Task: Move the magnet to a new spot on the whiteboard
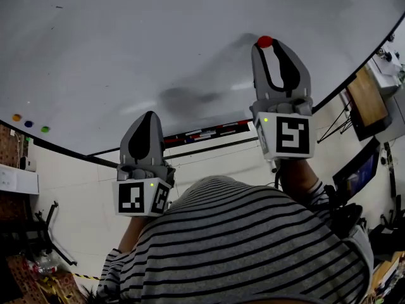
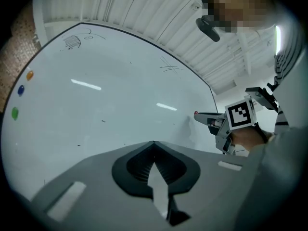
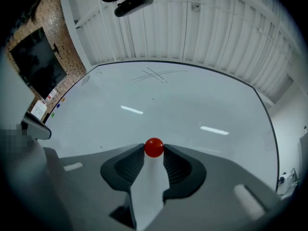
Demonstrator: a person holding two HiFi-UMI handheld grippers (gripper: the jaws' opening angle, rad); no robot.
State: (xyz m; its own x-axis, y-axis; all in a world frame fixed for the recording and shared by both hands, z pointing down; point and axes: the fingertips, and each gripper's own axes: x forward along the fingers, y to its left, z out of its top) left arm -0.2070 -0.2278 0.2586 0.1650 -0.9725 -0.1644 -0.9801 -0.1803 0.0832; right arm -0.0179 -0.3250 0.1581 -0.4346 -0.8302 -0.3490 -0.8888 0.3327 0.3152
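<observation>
A round red magnet (image 3: 154, 147) sits pinched between the tips of my right gripper (image 3: 154, 148), close in front of the whiteboard (image 3: 183, 105). In the head view the red magnet (image 1: 264, 41) shows at the tip of the right gripper (image 1: 266, 43), held up against the whiteboard (image 1: 158, 43). My left gripper (image 1: 144, 115) hangs lower, near the board's bottom edge, its jaws together with nothing between them. From the left gripper view the left gripper (image 2: 154, 142) points at the board, and the right gripper (image 2: 198, 114) with its red tip appears at the right.
Orange (image 1: 16, 117), blue (image 1: 28, 123) and green (image 1: 45, 129) magnets sit at the board's lower left. A marker tray (image 1: 202, 133) runs under the board's bottom edge. Faint pen scribbles (image 3: 154, 74) mark the board. A dark monitor (image 1: 357, 170) stands at right.
</observation>
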